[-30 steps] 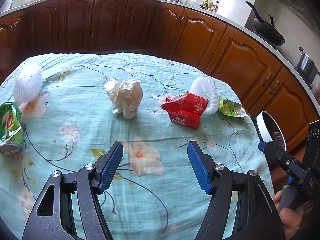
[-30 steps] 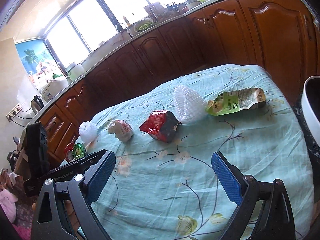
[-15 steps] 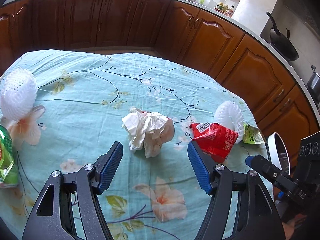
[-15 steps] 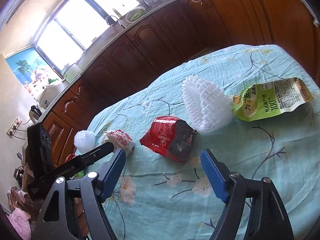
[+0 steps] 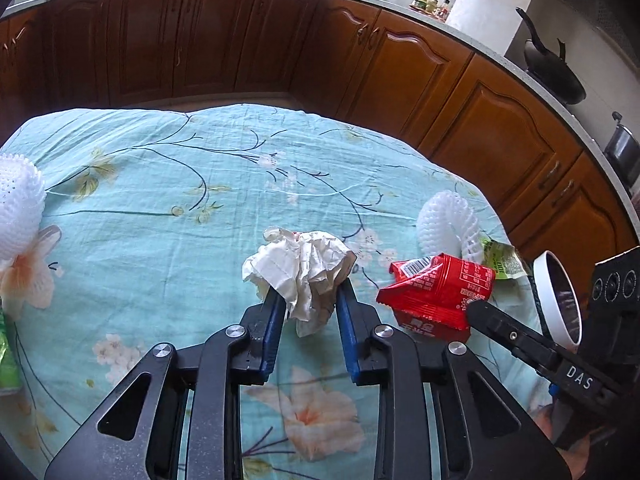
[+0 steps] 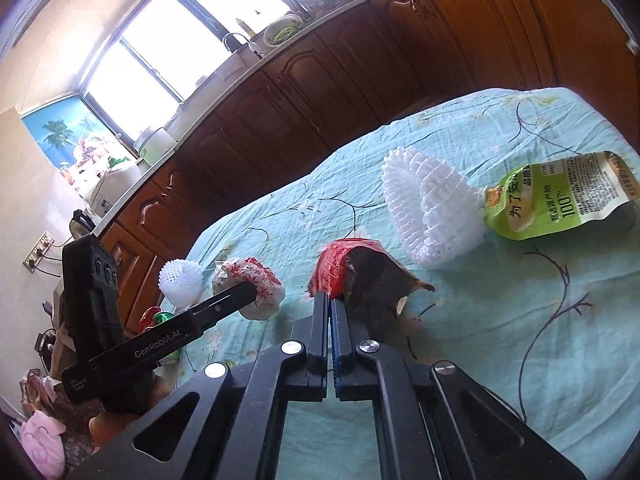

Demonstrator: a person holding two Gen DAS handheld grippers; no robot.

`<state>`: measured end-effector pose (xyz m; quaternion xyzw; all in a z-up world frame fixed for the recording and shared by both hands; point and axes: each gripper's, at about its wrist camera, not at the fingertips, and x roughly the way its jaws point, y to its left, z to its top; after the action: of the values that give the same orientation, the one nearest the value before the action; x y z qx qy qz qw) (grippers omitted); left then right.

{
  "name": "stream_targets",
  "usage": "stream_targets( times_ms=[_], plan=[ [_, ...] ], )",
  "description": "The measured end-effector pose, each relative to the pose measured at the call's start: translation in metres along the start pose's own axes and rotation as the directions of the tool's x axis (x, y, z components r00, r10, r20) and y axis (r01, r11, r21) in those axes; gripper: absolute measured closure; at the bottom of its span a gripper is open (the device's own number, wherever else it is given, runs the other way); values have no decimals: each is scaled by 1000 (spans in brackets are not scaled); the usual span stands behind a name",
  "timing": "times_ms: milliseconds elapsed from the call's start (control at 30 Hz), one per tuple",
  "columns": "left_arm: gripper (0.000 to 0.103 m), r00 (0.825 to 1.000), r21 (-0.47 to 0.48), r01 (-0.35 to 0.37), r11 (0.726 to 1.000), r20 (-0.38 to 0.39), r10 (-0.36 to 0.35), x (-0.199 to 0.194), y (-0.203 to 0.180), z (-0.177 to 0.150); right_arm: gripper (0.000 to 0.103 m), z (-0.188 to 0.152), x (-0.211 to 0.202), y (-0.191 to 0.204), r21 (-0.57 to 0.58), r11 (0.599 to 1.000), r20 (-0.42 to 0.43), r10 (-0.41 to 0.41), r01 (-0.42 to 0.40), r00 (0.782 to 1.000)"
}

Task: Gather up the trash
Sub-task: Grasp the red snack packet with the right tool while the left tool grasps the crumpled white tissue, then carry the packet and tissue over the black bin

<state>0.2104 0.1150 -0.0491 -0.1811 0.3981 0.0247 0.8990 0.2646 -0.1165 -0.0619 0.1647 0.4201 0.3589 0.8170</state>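
A crumpled white paper ball [image 5: 304, 264] lies mid-table on the teal flowered cloth. My left gripper [image 5: 310, 296] is closing, and its blue pads press the ball's lower part from both sides. From the right wrist view the same ball [image 6: 256, 280] shows a red print. To its right lies a red snack wrapper [image 5: 436, 292], torn open with a dark inside [image 6: 360, 272]. My right gripper [image 6: 329, 298] has its jaws together, pinching the wrapper's near edge.
Two white foam fruit nets [image 5: 448, 220] [image 5: 16, 208] lie on the cloth, one beside a green pouch [image 6: 560, 200]. A crushed green can [image 6: 160, 318] sits at the left edge. A white-rimmed bin [image 5: 544, 280] stands off the table's right side. Wooden cabinets ring the table.
Both grippers moved forward and down to the trash. The left jaws narrowed around the paper ball, and the right jaws went from wide open to closed on the red wrapper's edge.
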Motion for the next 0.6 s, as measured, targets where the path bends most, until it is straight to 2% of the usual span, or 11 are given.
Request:
stream_targets(
  times_ms=[167, 300, 600],
  plan=[
    [79, 998, 41, 65, 997, 5, -65, -19, -26, -14, 102, -9, -38, -1, -29, 999, 42, -13, 14, 999],
    [79, 992, 95, 127, 987, -5, -127, -30, -62, -26, 102, -14, -68, -13, -24, 999, 72, -42, 44, 997],
    [79, 974, 193, 227, 955, -66, -219, -27, -131, -43, 102, -23, -129, -45, 16, 992, 137, -122, 121, 983]
  ],
)
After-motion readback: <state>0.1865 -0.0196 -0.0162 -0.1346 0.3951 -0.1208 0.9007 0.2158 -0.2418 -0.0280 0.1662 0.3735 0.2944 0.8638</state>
